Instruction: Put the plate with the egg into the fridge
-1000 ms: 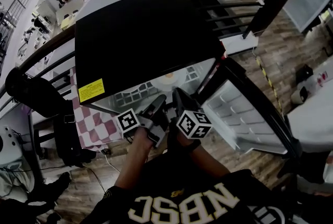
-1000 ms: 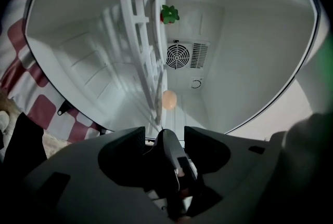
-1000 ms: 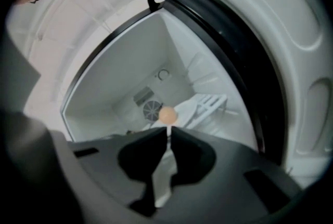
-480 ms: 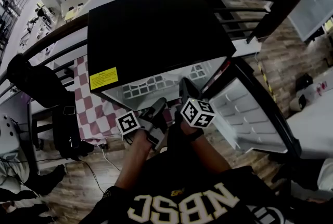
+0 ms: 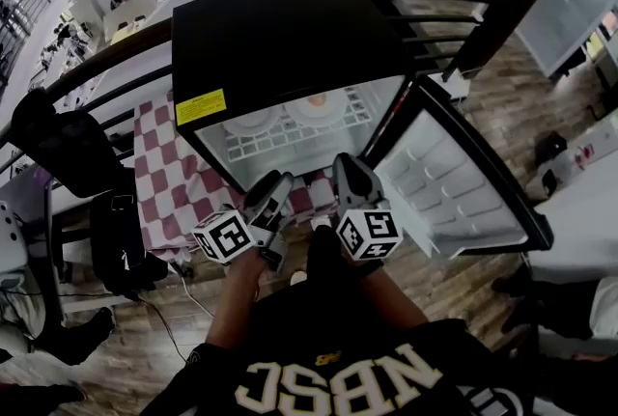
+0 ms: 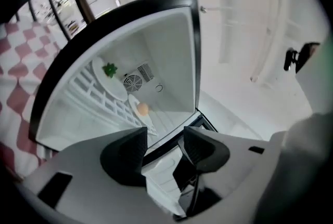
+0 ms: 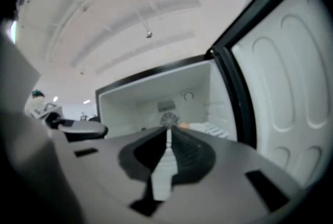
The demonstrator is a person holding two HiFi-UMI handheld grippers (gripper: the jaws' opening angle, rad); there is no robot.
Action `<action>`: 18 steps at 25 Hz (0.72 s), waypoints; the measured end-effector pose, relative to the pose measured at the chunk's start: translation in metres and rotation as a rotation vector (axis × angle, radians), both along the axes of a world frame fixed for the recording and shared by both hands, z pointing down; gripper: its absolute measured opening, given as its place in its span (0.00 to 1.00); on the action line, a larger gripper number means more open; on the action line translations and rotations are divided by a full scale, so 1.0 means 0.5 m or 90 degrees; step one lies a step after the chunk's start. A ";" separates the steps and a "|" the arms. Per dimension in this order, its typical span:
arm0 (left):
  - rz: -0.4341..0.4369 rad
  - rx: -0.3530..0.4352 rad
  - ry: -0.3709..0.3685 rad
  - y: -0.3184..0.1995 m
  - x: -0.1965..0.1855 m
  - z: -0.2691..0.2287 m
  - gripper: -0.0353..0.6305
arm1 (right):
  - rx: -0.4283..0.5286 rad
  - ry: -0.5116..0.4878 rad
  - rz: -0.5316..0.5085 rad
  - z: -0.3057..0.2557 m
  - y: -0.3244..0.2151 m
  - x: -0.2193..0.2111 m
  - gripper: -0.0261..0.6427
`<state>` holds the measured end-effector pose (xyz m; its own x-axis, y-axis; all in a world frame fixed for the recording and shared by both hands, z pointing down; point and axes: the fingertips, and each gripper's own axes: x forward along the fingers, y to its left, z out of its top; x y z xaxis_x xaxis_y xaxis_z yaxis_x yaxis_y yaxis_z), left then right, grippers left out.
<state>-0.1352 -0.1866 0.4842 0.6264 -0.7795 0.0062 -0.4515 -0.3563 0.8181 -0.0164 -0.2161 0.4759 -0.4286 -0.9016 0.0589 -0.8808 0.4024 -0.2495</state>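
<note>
From the head view, the black fridge fills the upper middle of the frame with its door swung wide to the right. The plate with the egg sits inside on the white wire shelf, toward the back. A second plate lies just to its left on the same shelf. Below the opening, near the centre of the frame, the left gripper and the right gripper hang side by side outside the fridge, well clear of both plates. A red and white checked cloth shows at the left of the fridge.

In the left gripper view the jaws stand apart with nothing between them. The left gripper points at the lit interior. The egg plate shows at centre left, and the other plate, with a green bit on it, lies above it. A round vent sits on the back wall.

In the right gripper view the jaws of the right gripper are pressed together, holding nothing. The open fridge lies just above them, its door fills the right side, and the egg plate peeks just above the jaws
</note>
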 end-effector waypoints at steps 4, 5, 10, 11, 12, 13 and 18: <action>-0.035 0.119 -0.183 0.044 -0.011 -0.031 0.39 | 0.053 0.068 -0.009 -0.023 0.075 -0.012 0.09; -0.042 0.142 -0.222 0.055 -0.010 -0.034 0.37 | 0.059 0.077 -0.010 -0.024 0.091 -0.014 0.09; -0.062 0.217 -0.333 0.105 -0.003 -0.038 0.28 | 0.042 0.080 -0.015 -0.009 0.152 -0.016 0.09; -0.068 0.222 -0.349 0.113 -0.005 -0.034 0.27 | 0.032 0.074 -0.014 -0.003 0.159 -0.014 0.09; -0.076 0.225 -0.366 0.120 -0.008 -0.030 0.25 | 0.024 0.072 -0.012 0.002 0.165 -0.011 0.09; -0.086 0.227 -0.383 0.126 -0.013 -0.025 0.22 | 0.019 0.074 -0.010 0.006 0.171 -0.009 0.09; -0.113 0.217 -0.422 0.149 -0.036 -0.006 0.09 | 0.017 0.089 -0.006 0.006 0.194 0.001 0.09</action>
<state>-0.1534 -0.1120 0.4815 0.4401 -0.8946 0.0780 -0.8838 -0.4162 0.2136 -0.0160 -0.1193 0.4789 -0.4257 -0.8999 0.0949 -0.9027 0.4151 -0.1135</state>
